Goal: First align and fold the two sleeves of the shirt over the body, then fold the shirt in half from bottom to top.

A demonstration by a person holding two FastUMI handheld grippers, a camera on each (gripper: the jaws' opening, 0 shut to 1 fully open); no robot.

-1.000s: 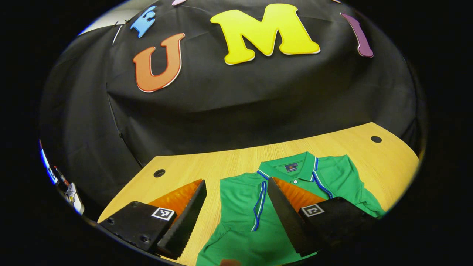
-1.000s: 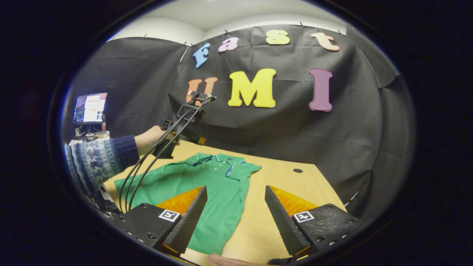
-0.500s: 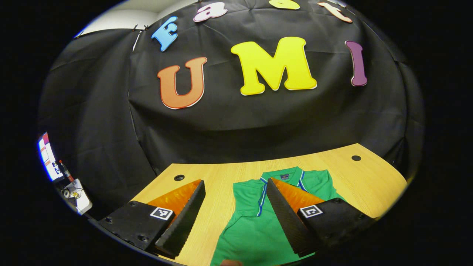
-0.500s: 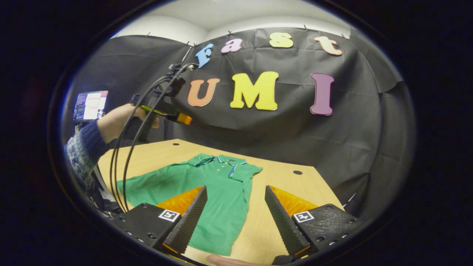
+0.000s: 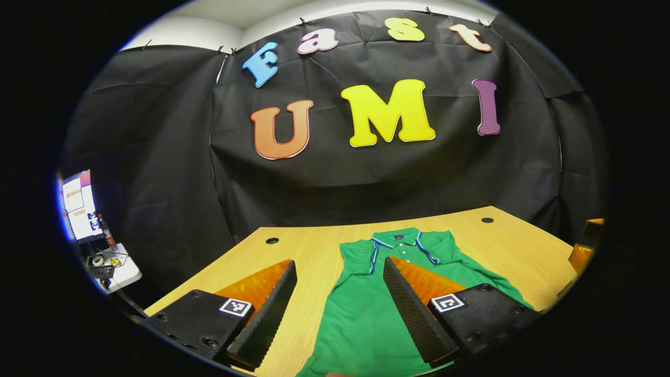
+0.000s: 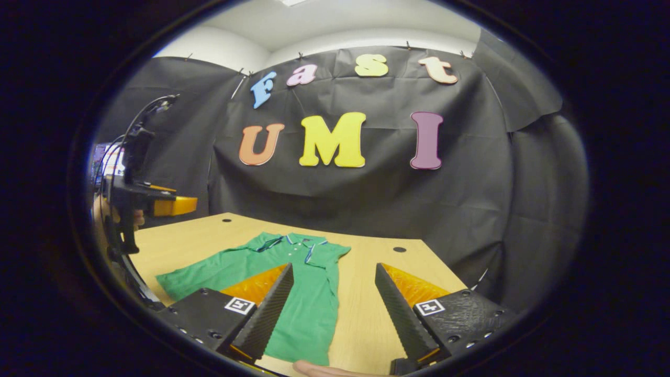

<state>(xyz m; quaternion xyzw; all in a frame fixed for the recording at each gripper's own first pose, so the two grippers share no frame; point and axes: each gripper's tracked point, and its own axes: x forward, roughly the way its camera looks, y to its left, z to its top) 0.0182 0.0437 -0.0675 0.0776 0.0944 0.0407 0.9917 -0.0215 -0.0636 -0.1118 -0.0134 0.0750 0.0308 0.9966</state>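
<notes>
A green polo shirt lies flat on the wooden table, collar toward the wall. In the left gripper view, the sleeve on the left is folded onto the body, its striped cuff beside the collar. My left gripper hovers open above the shirt's left half, holding nothing. In the right gripper view the shirt stretches from the collar toward me. My right gripper is open over the shirt's right edge. A hand holds the left gripper high at the far left, off the shirt.
The table has round cable holes near its back edge. Black cloth closes off the back and sides. A lit monitor and small items stand on a side table beyond the left edge. A fingertip shows at the bottom.
The left gripper has risen and drawn back from the shirt, open all along; in the right gripper view it swung up and to the left. The right gripper barely moved.
</notes>
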